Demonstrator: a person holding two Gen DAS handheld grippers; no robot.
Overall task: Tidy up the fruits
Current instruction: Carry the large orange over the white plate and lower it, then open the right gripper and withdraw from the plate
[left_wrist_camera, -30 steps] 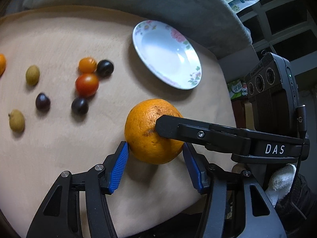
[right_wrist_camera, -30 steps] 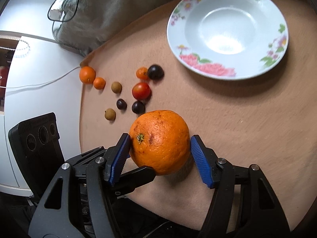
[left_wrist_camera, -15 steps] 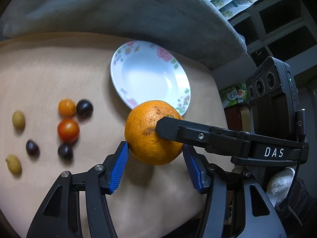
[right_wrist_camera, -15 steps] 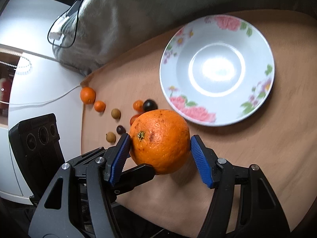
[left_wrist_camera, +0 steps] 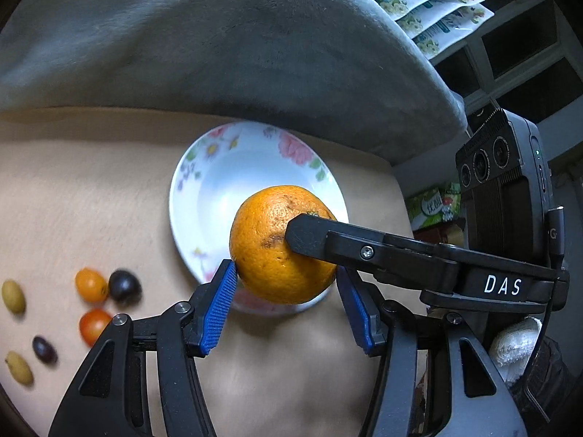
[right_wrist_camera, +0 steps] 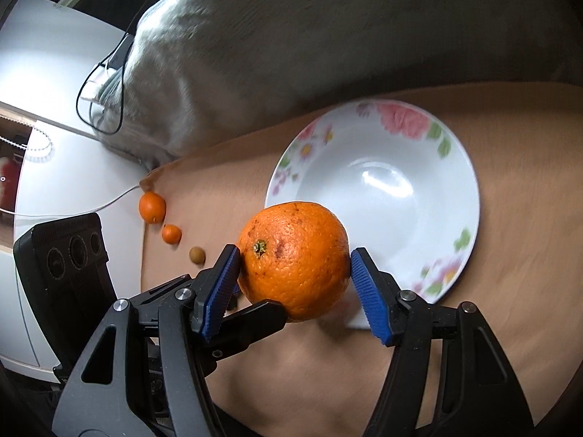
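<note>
A large orange (left_wrist_camera: 269,247) hangs in the air over the near rim of a white flowered plate (left_wrist_camera: 186,182). My left gripper (left_wrist_camera: 285,271) is shut on it, a blue pad on each side. A black finger of my right gripper (left_wrist_camera: 364,251) reaches in from the right and presses on the orange's side. In the right wrist view the same orange (right_wrist_camera: 295,258) sits between the blue pads of my right gripper (right_wrist_camera: 295,255), which is shut on it. The plate (right_wrist_camera: 470,182) lies just behind it, with nothing in it. A finger (right_wrist_camera: 255,315) of my left gripper shows under the orange.
Small fruits lie on the tan cloth at the left: cherry tomatoes (left_wrist_camera: 91,284), dark grapes (left_wrist_camera: 124,286) and olive-green ones (left_wrist_camera: 14,295). Two small oranges (right_wrist_camera: 152,207) lie near the cloth's edge. A grey blanket (left_wrist_camera: 218,54) bounds the far side. A gloved hand (left_wrist_camera: 513,346) holds the right gripper.
Both grippers have carried the orange toward the plate. The plate has slid from the upper right to right behind the orange, and the small fruits have dropped to the lower left.
</note>
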